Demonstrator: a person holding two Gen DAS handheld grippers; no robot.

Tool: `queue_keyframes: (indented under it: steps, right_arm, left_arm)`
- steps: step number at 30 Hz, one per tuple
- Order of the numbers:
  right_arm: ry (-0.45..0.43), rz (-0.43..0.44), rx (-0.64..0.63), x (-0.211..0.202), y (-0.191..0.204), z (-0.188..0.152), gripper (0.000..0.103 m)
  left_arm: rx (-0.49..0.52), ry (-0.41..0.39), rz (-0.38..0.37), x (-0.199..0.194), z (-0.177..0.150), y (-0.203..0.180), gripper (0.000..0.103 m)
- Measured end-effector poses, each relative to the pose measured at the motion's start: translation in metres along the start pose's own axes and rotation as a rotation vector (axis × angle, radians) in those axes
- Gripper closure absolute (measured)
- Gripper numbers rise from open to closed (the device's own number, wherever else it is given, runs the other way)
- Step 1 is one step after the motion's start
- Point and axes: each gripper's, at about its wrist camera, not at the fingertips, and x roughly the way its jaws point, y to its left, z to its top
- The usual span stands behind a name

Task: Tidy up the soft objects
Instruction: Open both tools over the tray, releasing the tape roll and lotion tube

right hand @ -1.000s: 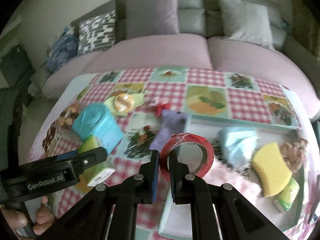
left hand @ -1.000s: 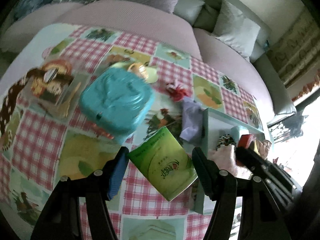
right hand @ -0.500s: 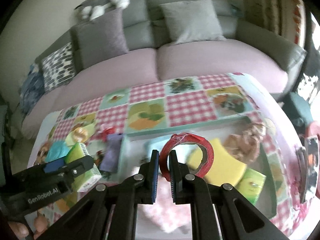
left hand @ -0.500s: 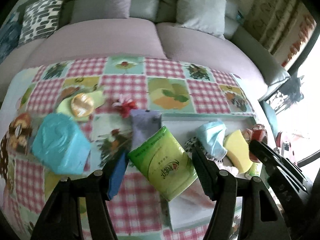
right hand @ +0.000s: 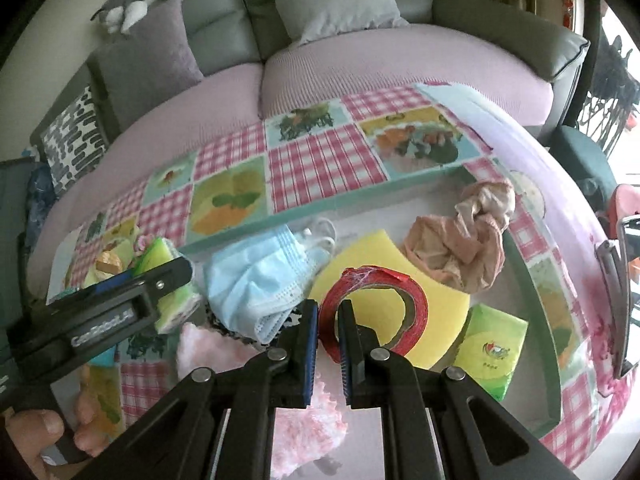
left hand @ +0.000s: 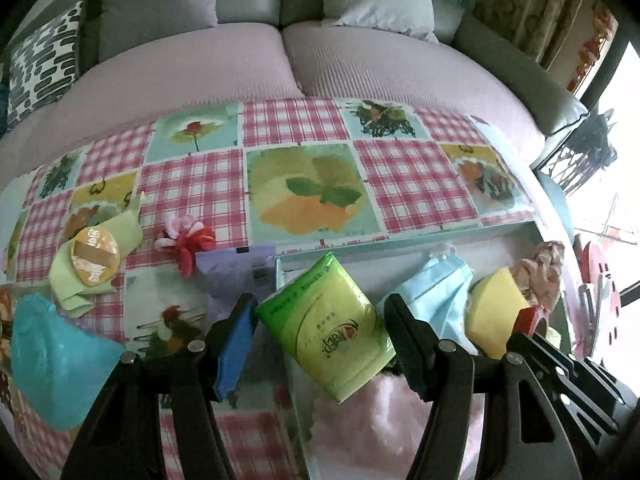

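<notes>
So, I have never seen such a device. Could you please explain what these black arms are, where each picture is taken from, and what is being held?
No robot here: a person holds a two-finger gripper in each hand, with a wide-angle camera on each looking along its fingers. One picture comes from the left gripper, which holds a green tissue pack. The other comes from the right gripper, shut on a roll of red tape. Below is a table with a checked cloth, in front of a sofa. On it stands a tray holding a blue face mask, a yellow sponge, a crumpled pink cloth and another tissue pack.
</notes>
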Motion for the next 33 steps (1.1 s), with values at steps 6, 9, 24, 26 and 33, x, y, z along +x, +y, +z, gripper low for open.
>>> queue_keyframes:
  steps: [6,9,24,26,33]
  right_arm:
    - [0.030,-0.018,-0.014,0.009,0.002,-0.004,0.092]
    - [0.036,-0.019,-0.021,0.010,0.005,-0.005,0.092]
    - [0.046,-0.031,-0.034,0.012,0.008,-0.006,0.092]
    - [0.043,-0.031,-0.033,0.011,0.009,-0.006,0.092]
    - [0.022,-0.032,-0.030,0.001,0.010,-0.005,0.074]
  left_arm:
    - [0.023,0.031,-0.005,0.013,-0.005,-0.003,0.036]
    - [0.028,0.032,-0.005,0.015,-0.005,-0.004,0.036]
    - [0.051,0.044,-0.065,0.025,-0.003,-0.011,0.036]
    - [0.045,0.055,-0.071,0.023,-0.003,-0.010,0.035]
    - [0.032,0.034,-0.080,0.006,-0.003,-0.007,0.021]
